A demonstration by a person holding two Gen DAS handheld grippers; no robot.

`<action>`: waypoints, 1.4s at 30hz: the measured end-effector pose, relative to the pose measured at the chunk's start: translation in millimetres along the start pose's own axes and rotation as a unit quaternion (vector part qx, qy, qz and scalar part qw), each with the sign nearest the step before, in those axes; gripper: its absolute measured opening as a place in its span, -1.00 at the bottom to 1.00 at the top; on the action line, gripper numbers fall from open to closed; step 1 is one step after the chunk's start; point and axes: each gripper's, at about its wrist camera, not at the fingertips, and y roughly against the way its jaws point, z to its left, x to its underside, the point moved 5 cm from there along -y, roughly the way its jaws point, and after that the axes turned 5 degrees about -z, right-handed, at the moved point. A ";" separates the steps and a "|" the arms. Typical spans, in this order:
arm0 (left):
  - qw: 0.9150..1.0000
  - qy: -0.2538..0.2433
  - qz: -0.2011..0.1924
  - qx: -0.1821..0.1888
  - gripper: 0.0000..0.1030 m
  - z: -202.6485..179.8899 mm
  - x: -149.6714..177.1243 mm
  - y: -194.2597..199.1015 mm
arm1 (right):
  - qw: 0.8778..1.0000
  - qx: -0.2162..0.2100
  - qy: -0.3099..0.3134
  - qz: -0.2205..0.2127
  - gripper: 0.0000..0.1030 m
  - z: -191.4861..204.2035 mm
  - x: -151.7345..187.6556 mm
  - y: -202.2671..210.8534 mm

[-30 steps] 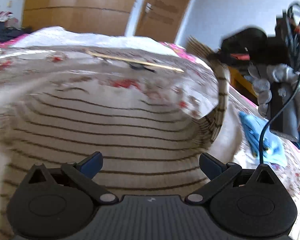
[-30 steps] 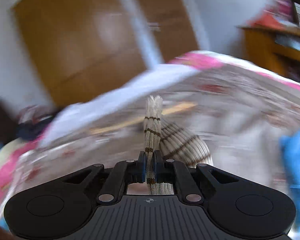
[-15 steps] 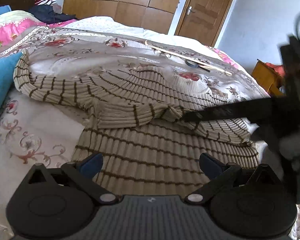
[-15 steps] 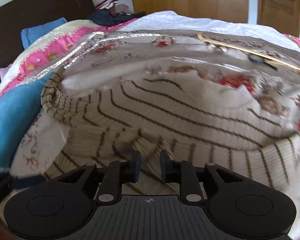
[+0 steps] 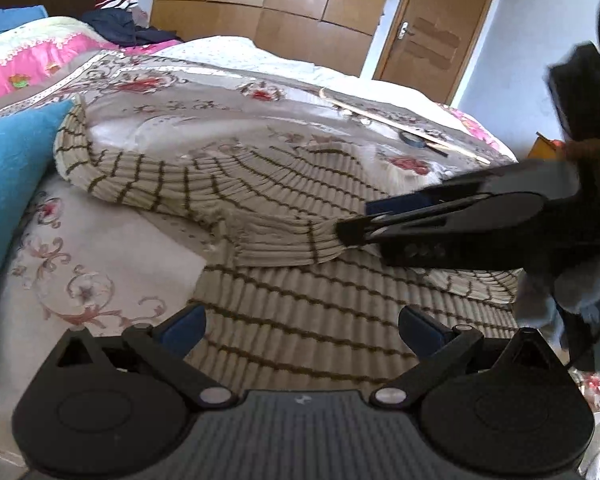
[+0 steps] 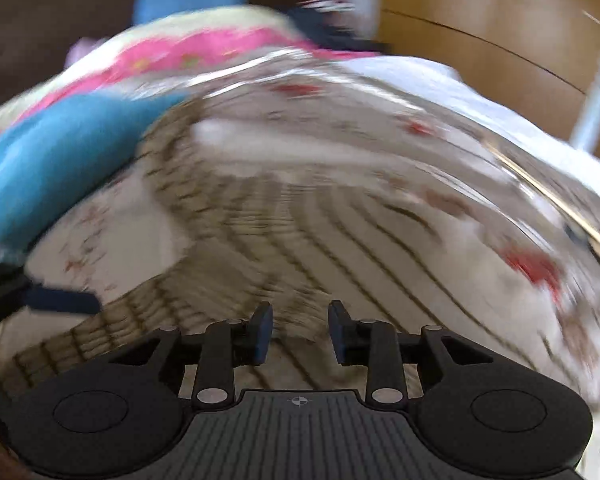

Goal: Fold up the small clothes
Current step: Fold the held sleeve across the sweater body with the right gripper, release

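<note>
A beige sweater with thin brown stripes [image 5: 300, 320] lies on the bed; one sleeve [image 5: 172, 188] is folded across its body. My left gripper [image 5: 302, 330] is open and empty just above the sweater's near part. My right gripper [image 6: 299, 330] is open, its jaws a short way apart and empty, over the sweater [image 6: 300, 232]. In the left wrist view the right gripper [image 5: 364, 226] comes in from the right with its tips at the sleeve's cuff. The right wrist view is blurred.
A floral bedspread [image 5: 100, 272] covers the bed. A blue cloth [image 5: 8, 168] lies at the left, a pink quilt [image 5: 28, 56] behind it. A wooden stick [image 5: 400, 120] and a roll of tape [image 5: 414, 140] lie farther back. Wooden wardrobes and a door [image 5: 428, 32] stand beyond.
My right gripper carried the sleeve across the sweater's body and opened, letting it go. My left gripper stayed open while its view swung toward the bed.
</note>
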 end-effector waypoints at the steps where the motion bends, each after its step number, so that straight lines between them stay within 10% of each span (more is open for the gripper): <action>1: 1.000 0.002 0.001 0.000 1.00 1.4 0.1 -0.4 | 0.999 -0.015 0.028 0.008 -0.35 7.8 -2.6 -5.6; 6: 1.000 0.002 0.011 0.007 1.00 1.9 2.0 -4.5 | 0.988 -0.068 0.132 0.049 -0.11 37.8 -4.6 -30.5; 9: 1.000 0.000 0.012 0.010 1.00 0.9 2.2 -4.9 | 0.986 -0.053 0.150 0.055 -0.49 44.0 -4.9 -42.0; 12: 1.000 0.008 0.009 0.014 1.00 2.0 1.5 -4.0 | 0.997 -0.035 0.061 0.039 -0.94 25.1 -14.8 -36.4; 20: 1.000 0.010 -0.002 0.027 1.00 1.2 -1.5 0.4 | 0.977 0.082 -0.173 -0.099 -0.92 -60.9 -61.1 33.8; 24: 1.000 0.007 -0.002 0.026 1.00 0.5 -0.9 -0.1 | 0.988 -0.001 -0.152 -0.034 -0.50 -28.5 -62.4 -2.4; 29: 1.000 -0.009 0.002 0.026 1.00 -5.0 2.4 -1.4 | 0.989 -0.028 -0.144 -0.018 -0.47 -8.9 -41.1 -11.3; 36: 0.999 -0.024 0.000 0.025 1.00 -12.7 4.5 -4.2 | 0.957 0.156 -0.240 -0.039 -0.41 -106.2 35.1 71.9; 42: 0.999 -0.051 0.000 0.008 1.00 -24.0 10.9 -11.7 | 0.930 0.246 -0.263 0.077 -0.47 -135.9 143.0 76.9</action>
